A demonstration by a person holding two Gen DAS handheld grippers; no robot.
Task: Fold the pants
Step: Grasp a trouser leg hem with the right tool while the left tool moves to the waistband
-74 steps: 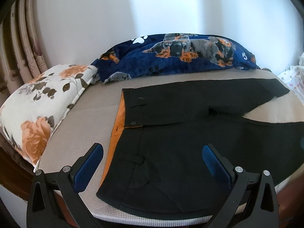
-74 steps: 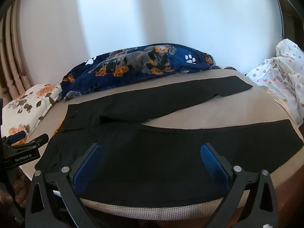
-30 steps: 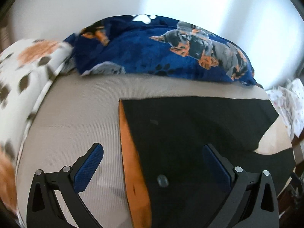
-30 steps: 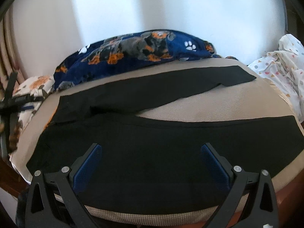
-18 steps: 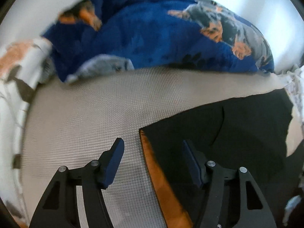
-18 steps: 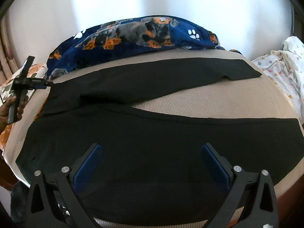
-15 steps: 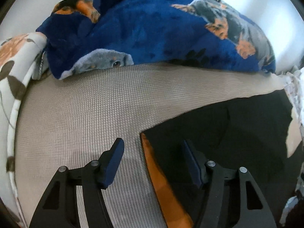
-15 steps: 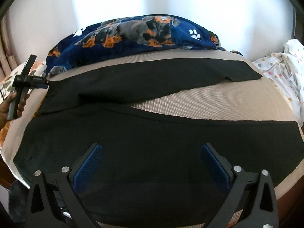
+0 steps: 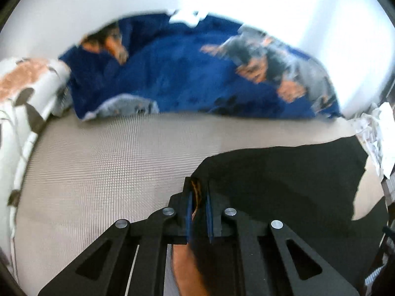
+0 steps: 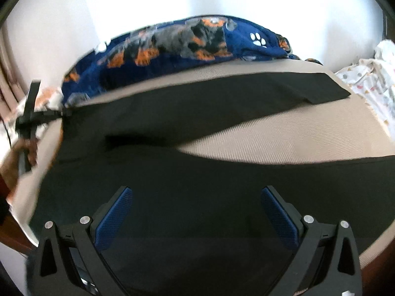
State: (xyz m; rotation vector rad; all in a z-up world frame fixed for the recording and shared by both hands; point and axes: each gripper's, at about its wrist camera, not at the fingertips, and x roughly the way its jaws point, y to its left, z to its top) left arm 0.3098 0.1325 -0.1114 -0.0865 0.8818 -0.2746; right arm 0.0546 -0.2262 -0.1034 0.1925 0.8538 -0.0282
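Black trousers with an orange inner lining (image 9: 284,185) lie flat on a beige woven mattress (image 9: 98,172). Left wrist view: the left gripper (image 9: 198,197) has its jaws drawn together, clamped on the far corner of the waistband, where a sliver of orange lining shows between the blue pads (image 9: 189,212). More orange lining shows below the pinch. Black cloth spreads to the right of the grip. Behind, along the white wall, a navy fleece blanket printed with dogs and paw marks (image 9: 185,79); at the left edge, a white pillow with orange flowers (image 9: 22,93). Frame is motion-blurred.

Right wrist view: the black trousers (image 10: 197,185) are spread across the mattress (image 10: 296,133), waist to the left, two legs running right with a wedge of bare mattress between them. The right gripper (image 10: 197,212) hovers over the near leg, jaws wide apart, nothing between the blue pads (image 10: 113,219). At far left the left gripper (image 10: 63,113) grips the far waist corner, held in a hand (image 10: 27,153), blurred. The blanket (image 10: 172,46) sits behind; a white spotted cloth (image 10: 370,79) is bunched at right.
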